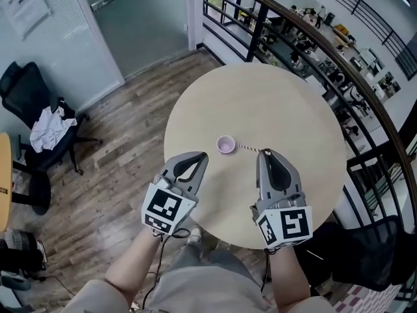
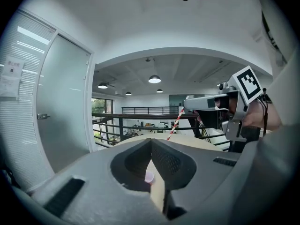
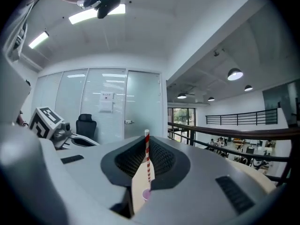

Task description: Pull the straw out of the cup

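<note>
The left tool [image 1: 204, 155], clenched on nothing, hovers beside the right tool [image 1: 264, 152], which grips a red-and-white striped straw [image 1: 249, 148] near its top end. The straw hangs clear of the small purple cup [image 1: 225, 145] standing below on the round table [image 1: 280, 96].

Small pink cup [image 1: 225, 145], upright, red-and-white striped straw [image 1: 248, 148], clear of it, slanting
</note>
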`<action>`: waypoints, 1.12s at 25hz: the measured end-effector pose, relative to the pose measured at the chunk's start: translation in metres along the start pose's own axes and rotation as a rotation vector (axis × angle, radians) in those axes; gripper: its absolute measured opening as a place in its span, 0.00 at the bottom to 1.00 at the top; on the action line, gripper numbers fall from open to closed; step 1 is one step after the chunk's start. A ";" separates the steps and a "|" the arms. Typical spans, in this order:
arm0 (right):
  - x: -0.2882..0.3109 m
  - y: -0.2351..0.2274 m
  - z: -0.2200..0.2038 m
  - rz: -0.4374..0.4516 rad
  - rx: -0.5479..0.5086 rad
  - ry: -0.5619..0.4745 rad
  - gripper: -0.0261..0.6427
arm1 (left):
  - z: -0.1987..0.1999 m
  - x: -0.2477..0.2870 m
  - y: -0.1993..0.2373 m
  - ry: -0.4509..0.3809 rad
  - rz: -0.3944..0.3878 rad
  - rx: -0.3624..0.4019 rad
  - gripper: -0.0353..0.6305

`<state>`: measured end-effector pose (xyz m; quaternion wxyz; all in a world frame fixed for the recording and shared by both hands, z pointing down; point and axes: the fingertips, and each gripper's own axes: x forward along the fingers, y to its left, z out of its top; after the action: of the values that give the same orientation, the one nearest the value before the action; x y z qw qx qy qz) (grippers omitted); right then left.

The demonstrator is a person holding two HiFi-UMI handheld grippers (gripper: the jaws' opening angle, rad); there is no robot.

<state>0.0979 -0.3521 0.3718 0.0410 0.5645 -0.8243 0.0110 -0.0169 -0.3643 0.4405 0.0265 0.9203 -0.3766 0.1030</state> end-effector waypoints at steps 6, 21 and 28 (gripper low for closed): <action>-0.055 0.012 0.068 0.056 -0.058 -0.081 0.09 | 0.058 -0.026 -0.029 -0.070 -0.038 0.063 0.07; -0.148 0.022 0.103 0.117 -0.113 -0.125 0.09 | 0.134 -0.102 -0.100 -0.200 -0.078 0.079 0.07; -0.169 0.027 0.066 0.139 -0.069 -0.044 0.09 | 0.109 -0.104 -0.123 -0.189 -0.072 0.072 0.07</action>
<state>0.1301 -0.1896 0.2930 0.0413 0.5043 -0.8621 -0.0270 0.0156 -0.2182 0.3153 -0.0387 0.9392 -0.3401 0.0282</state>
